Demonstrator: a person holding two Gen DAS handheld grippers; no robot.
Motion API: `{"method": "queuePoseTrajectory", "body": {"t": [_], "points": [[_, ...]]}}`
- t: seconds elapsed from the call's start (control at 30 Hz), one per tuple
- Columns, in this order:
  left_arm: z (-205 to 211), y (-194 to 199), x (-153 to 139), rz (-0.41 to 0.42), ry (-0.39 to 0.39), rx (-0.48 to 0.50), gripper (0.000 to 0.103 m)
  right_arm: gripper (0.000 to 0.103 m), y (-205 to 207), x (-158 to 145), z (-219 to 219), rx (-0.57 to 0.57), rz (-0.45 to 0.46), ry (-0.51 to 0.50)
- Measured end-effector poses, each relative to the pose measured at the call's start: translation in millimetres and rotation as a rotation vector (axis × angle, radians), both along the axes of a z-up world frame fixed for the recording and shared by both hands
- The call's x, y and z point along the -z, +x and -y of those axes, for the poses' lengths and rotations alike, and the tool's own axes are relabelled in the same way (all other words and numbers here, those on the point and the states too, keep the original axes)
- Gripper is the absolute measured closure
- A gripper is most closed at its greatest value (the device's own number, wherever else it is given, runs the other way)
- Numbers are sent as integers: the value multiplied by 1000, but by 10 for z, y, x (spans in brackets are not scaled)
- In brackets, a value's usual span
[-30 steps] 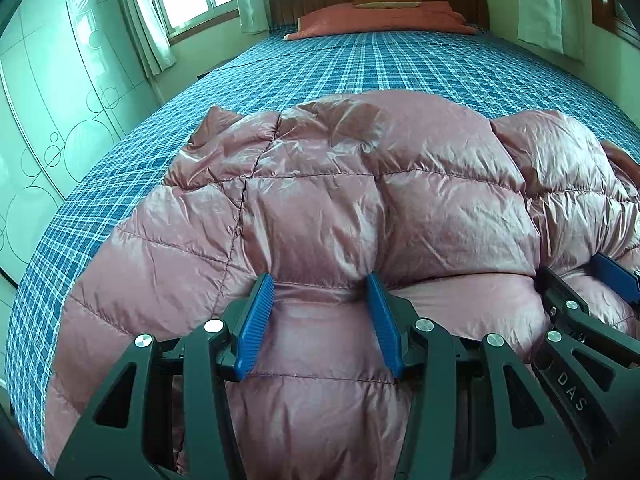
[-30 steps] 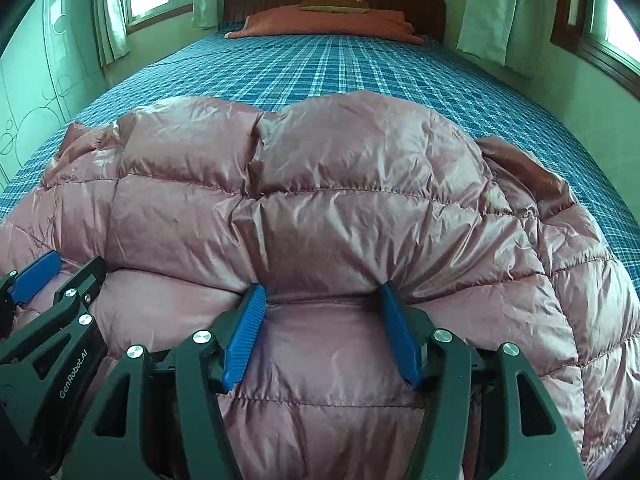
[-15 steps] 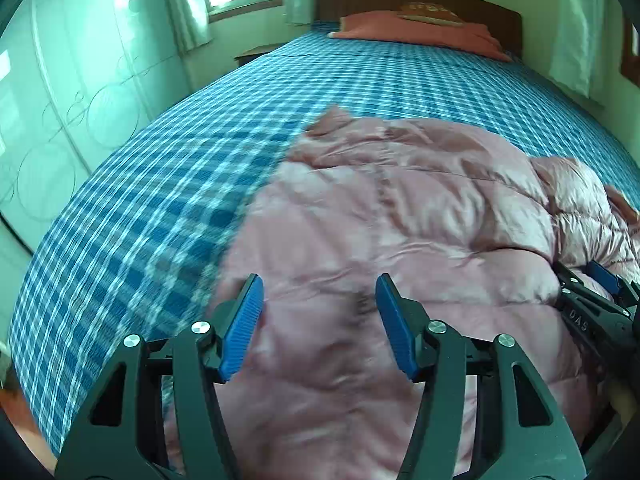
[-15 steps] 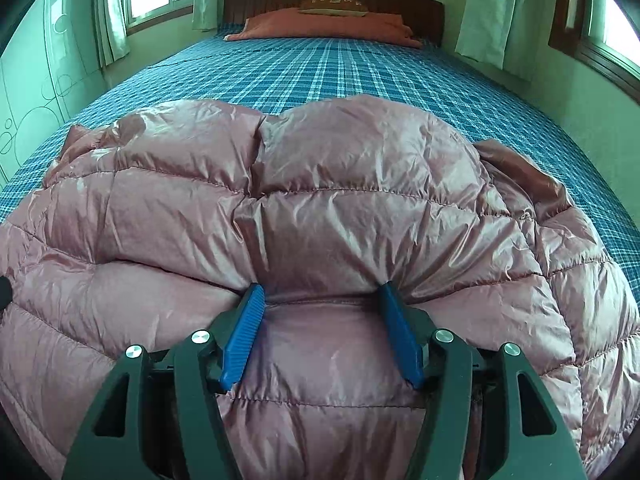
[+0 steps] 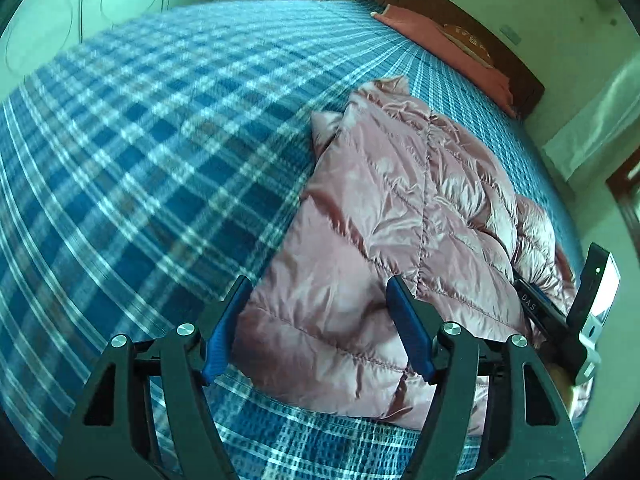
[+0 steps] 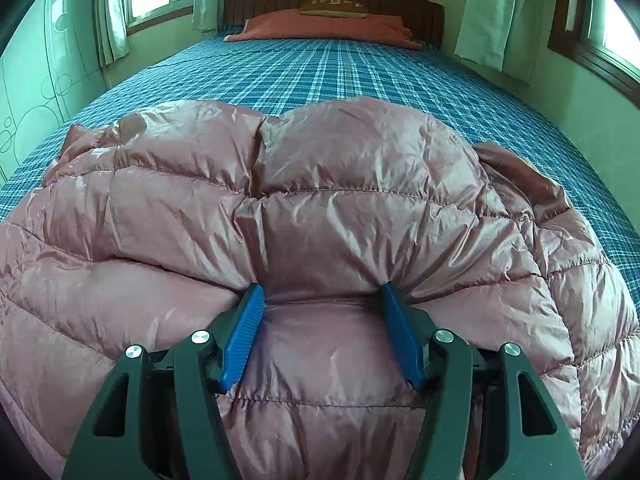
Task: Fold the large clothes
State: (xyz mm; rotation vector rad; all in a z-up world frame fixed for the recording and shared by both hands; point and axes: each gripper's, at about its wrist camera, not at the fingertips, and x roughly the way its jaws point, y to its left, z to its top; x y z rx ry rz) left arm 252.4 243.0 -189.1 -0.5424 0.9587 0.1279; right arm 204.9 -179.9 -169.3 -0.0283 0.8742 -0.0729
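Left gripper stands spread above the near left corner of the jacket, its pads clear of the fabric and holding nothing. The jacket, pink and quilted, lies bunched on the plaid bed, well short of the pillow. Right gripper is spread, both pads pressed into the jacket's near fold.

The left gripper is swung off the pink down jacket toward its left edge, above the plaid bedsheet; its blue pads, pressed into the padding a second ago, are lifted clear.
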Motion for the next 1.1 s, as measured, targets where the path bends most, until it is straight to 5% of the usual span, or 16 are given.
{"method": "queuePoseTrajectory", "body": {"t": [0.3,0.63,0.83,1.1], "points": [[-86,132,154,5,-84,-17,33,42,2,7,-13,0,0,-1],[-254,-210,148,-13,-204,-87,33,42,5,0,-14,1,0,-2],[-220,-27,165,10,-197,-51,27,42,8,1,-15,2,0,-3],[-276,226,280,27,-294,-44,27,42,9,6,-17,2,1,-3]]}}
